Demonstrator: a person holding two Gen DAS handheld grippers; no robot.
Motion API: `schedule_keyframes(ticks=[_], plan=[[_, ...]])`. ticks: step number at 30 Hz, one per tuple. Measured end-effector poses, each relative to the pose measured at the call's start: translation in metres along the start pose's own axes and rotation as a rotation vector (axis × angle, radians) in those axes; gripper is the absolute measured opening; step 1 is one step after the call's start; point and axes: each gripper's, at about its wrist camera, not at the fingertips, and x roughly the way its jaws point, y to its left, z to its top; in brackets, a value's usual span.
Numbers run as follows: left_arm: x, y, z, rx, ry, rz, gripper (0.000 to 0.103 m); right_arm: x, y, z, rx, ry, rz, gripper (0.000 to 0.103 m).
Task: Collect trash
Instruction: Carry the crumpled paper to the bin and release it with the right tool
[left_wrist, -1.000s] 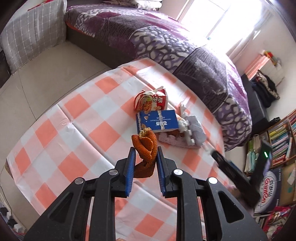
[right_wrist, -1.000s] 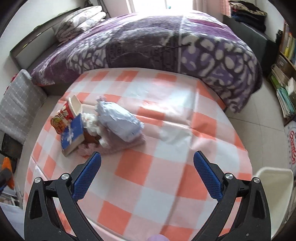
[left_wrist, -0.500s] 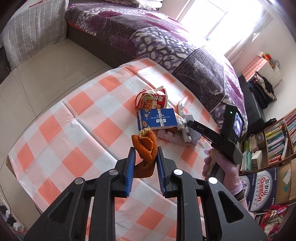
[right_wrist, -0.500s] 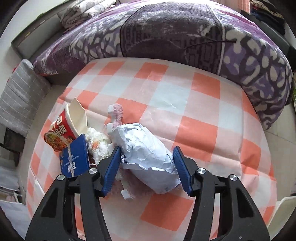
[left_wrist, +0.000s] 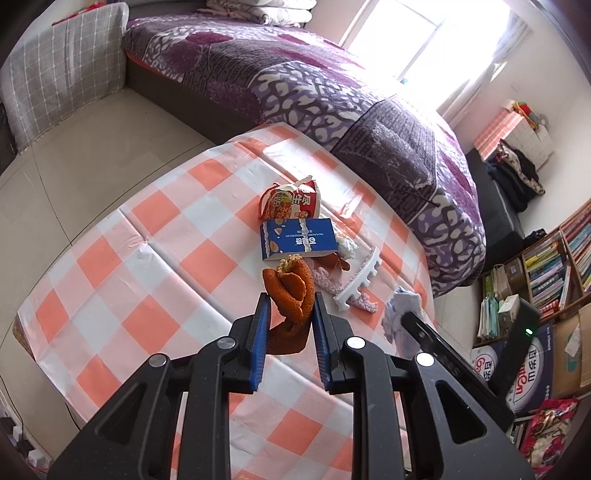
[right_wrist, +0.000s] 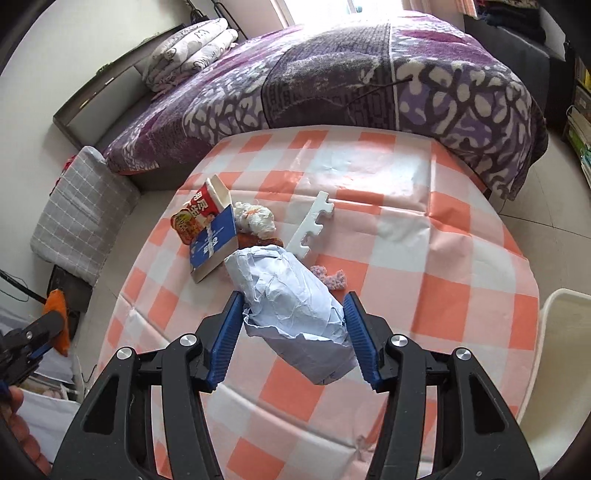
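My left gripper (left_wrist: 290, 308) is shut on a curled orange peel (left_wrist: 291, 295) and holds it above the checked table (left_wrist: 155, 258). My right gripper (right_wrist: 293, 314) is shut on a crumpled pale blue paper wad (right_wrist: 291, 306), lifted off the table; it also shows in the left wrist view (left_wrist: 400, 314). On the table lie a red noodle cup (left_wrist: 291, 201), a blue box (left_wrist: 299, 240), a white foam strip (right_wrist: 312, 223), a white tissue ball (right_wrist: 256, 218) and pink fluff (right_wrist: 330, 278).
A purple bed (left_wrist: 332, 103) runs behind the table. A grey cushion (left_wrist: 55, 81) stands at the far left. Bookshelves (left_wrist: 554, 266) and boxes are on the right. A white chair (right_wrist: 554, 354) stands at the table's right edge.
My right gripper closed on the blue paper wad and lifted it off the pile, pulling back toward the table's near edge. My left gripper kept holding the orange peel.
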Motion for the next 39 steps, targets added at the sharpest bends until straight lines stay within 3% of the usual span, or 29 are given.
schedule_keyframes(ticks=[8, 13, 29, 39], plan=[[0.007, -0.014, -0.008, 0.041, 0.008, 0.005, 0.023, -0.04, -0.004, -0.02, -0.027, -0.038, 0.021, 0.053], [0.017, -0.023, -0.013, 0.055, 0.028, 0.013, 0.023, -0.047, -0.013, -0.025, -0.031, -0.068, -0.035, 0.053], [0.038, -0.085, -0.04, 0.141, 0.045, -0.026, 0.023, -0.078, -0.084, -0.029, 0.12, -0.132, -0.231, 0.054], [0.051, -0.14, -0.073, 0.268, 0.059, -0.092, 0.023, -0.119, -0.154, -0.031, 0.319, -0.194, -0.322, 0.054]])
